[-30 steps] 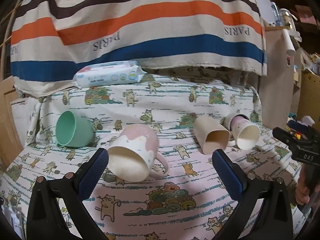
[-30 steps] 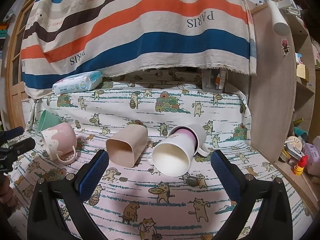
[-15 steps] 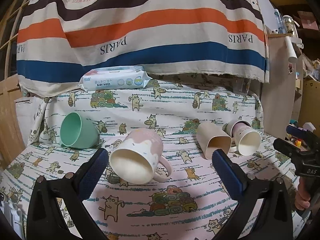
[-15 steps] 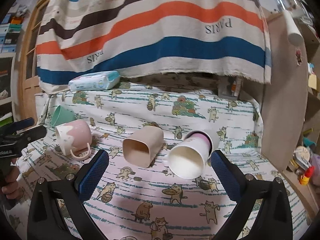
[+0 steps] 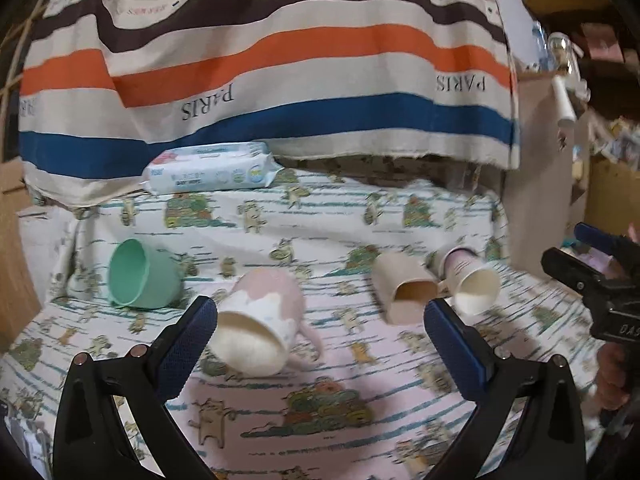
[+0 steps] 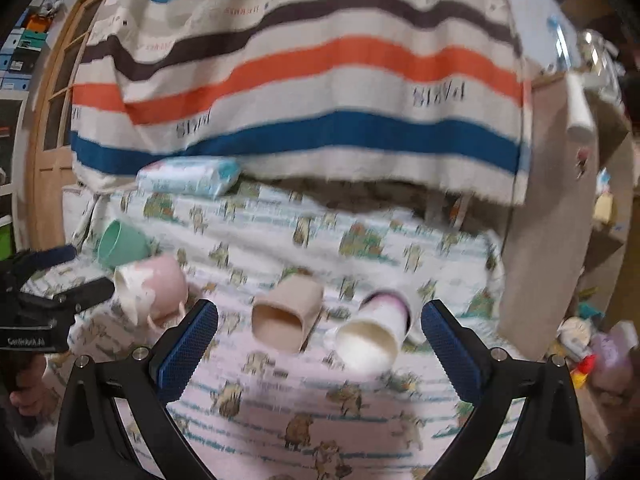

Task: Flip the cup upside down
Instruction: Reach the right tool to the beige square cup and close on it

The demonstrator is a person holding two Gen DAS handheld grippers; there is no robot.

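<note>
We hold our left tool (image 5: 320, 316) wide open and empty, the pink mug (image 5: 260, 320) lying on its side just beyond and between its fingers. Our right tool (image 6: 319, 322) is also wide open and empty, facing the tan cup (image 6: 286, 318) and white cup (image 6: 372, 334), both tipped over side by side on the cat-print cloth (image 6: 320, 412). Farther left lies the green cup (image 5: 140, 274), with a wipes pack (image 5: 210, 172) behind under the striped fabric (image 5: 280, 80).

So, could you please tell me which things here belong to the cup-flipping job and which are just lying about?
Belongs to the job:
- pink mug, on its side
- green cup, on its side
- beige square cup, on its side
- white and purple mug, on its side

Just lying about:
- baby wipes pack
- striped cloth
- cat-print cover
</note>
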